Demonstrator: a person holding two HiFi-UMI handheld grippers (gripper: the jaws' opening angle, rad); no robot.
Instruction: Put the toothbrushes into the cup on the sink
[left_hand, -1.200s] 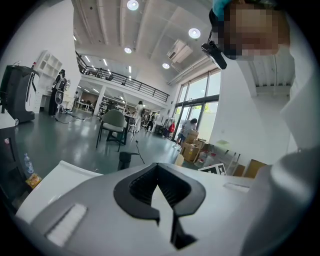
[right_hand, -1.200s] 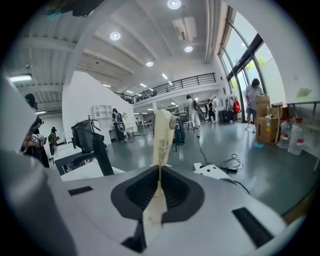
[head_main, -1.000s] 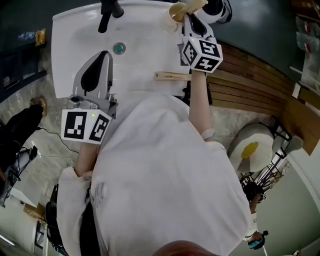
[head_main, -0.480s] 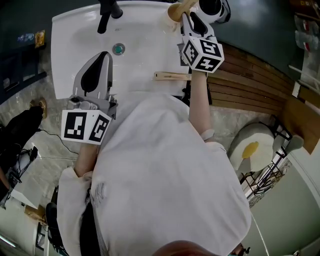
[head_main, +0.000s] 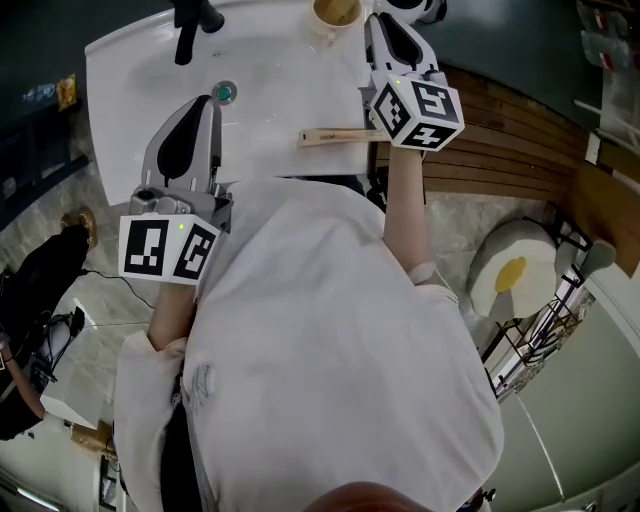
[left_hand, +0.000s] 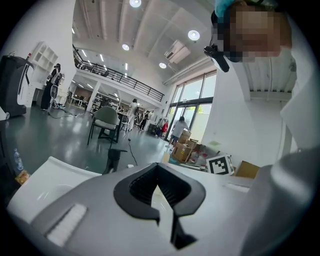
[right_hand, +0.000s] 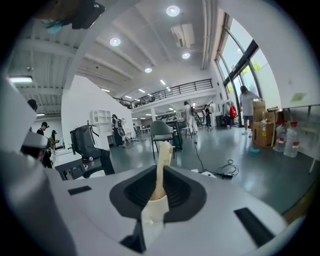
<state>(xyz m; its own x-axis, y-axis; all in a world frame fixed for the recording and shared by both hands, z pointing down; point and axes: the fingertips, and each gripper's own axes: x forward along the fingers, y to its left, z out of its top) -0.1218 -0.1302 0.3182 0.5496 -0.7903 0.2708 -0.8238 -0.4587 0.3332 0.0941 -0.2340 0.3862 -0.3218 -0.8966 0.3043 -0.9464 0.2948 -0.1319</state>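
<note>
Nearest, the left tongs (head_main: 206, 102) hover over the near left part of the sink (head_main: 280, 80). Their tips are pressed together with nothing between them, and they sit where they did a second ago.

Just beyond, on the near rim of the sink, one toothbrush (head_main: 335, 136) lies flat, pointing left to right. It has not moved.

Farther right, the right tongs (head_main: 385, 22) show the change:
1. A second ago they held a toothbrush above the cup (head_main: 335, 12).
2. That second toothbrush (right_hand: 162, 165) now stands upright in the cup, at the far edge of the sink.
3. The tongs have released it and now sit just right of the cup. Their tips are slightly spread and closing, with nothing pinched; cup and brush show beyond the gap.

Meaning for the task: one toothbrush is placed, and by my judgement the one on the rim is next.

Count:
- toothbrushes: two (one in the cup, one on the rim)
- cups: one
- sinks: one, with one drain (head_main: 225, 92) and one black faucet (head_main: 192, 18) at the far left
- tongs: two
</note>
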